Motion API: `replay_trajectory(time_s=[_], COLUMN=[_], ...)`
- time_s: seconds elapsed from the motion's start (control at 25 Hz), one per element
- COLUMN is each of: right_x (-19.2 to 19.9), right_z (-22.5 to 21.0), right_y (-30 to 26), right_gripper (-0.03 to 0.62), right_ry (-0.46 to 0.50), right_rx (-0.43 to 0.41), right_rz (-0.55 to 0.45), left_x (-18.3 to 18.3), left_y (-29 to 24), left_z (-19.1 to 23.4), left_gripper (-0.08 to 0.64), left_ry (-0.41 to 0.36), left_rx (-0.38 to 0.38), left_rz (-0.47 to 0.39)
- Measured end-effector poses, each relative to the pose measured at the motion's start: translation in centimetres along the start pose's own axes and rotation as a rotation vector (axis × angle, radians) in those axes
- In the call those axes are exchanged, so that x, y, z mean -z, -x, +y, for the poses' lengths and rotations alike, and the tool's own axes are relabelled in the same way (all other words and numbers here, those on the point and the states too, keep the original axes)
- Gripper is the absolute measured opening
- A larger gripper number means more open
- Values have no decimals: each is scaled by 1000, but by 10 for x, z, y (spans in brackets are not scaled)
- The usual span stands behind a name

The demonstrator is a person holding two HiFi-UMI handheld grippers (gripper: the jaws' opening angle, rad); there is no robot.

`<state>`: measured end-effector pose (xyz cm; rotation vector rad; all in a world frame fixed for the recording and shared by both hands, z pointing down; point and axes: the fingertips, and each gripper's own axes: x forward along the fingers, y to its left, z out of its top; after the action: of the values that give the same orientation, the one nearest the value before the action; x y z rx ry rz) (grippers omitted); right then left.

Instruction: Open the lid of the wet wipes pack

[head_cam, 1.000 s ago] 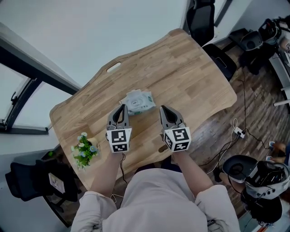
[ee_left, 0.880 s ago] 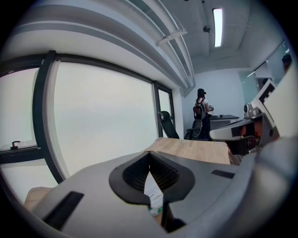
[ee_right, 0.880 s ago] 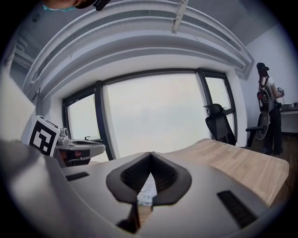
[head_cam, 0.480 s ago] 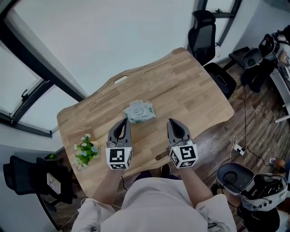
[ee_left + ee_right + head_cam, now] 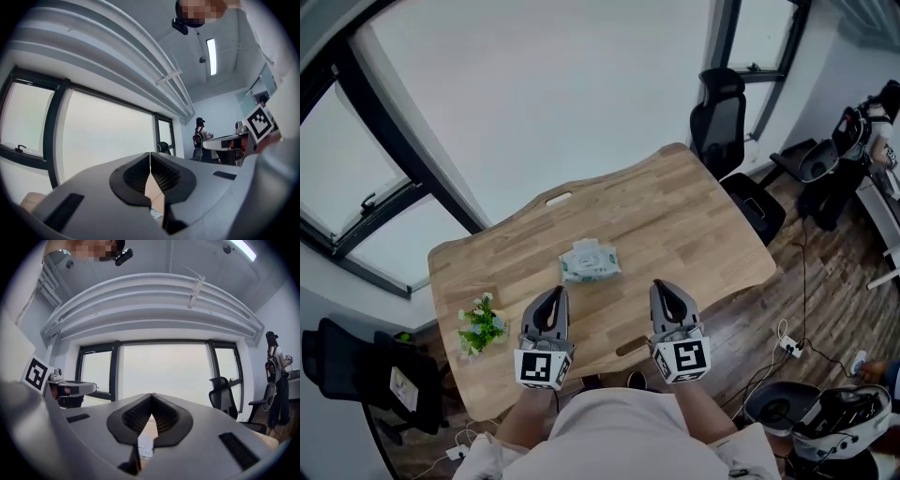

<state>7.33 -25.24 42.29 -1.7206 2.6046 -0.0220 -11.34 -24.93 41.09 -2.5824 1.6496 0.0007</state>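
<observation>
While wet wipes pack (image 5: pixel 590 262) lies on table (image 5: pixel 675 216), flowers (image 5: pixel 482 324) stand near edge.

Light wooden counter (image 5: pixel 694 216) with a wavy edge stands on a dark plank floor (image 5: pixel 834 300), its far side toward a plain white wall (image 5: pixel 562 84). Dark-framed windows (image 5: pixel 361 178) at left, daylight coming through. One black office chair (image 5: pixel 719 117) near the counter's far right corner, another (image 5: pixel 347 367) at lower left; ceiling strip light (image 5: pixel 211 56) lit.
</observation>
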Motion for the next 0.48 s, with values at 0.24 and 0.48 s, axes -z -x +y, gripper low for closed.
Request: replay_trajectory(time_s=[0.24,0.48], right_x=[-12,-20], right_z=[1,4], right_y=[8,14], right_gripper=[6,6], right_ry=[-30,-36], right_rx=[-2,-15], right_rz=[-28,-42], left_x=[-8,-4], left_y=[20,29], left_z=[2,-1], left_gripper=[21,21], left_ry=[33,33], left_rx=[-45,-59], left_rz=[-19,7])
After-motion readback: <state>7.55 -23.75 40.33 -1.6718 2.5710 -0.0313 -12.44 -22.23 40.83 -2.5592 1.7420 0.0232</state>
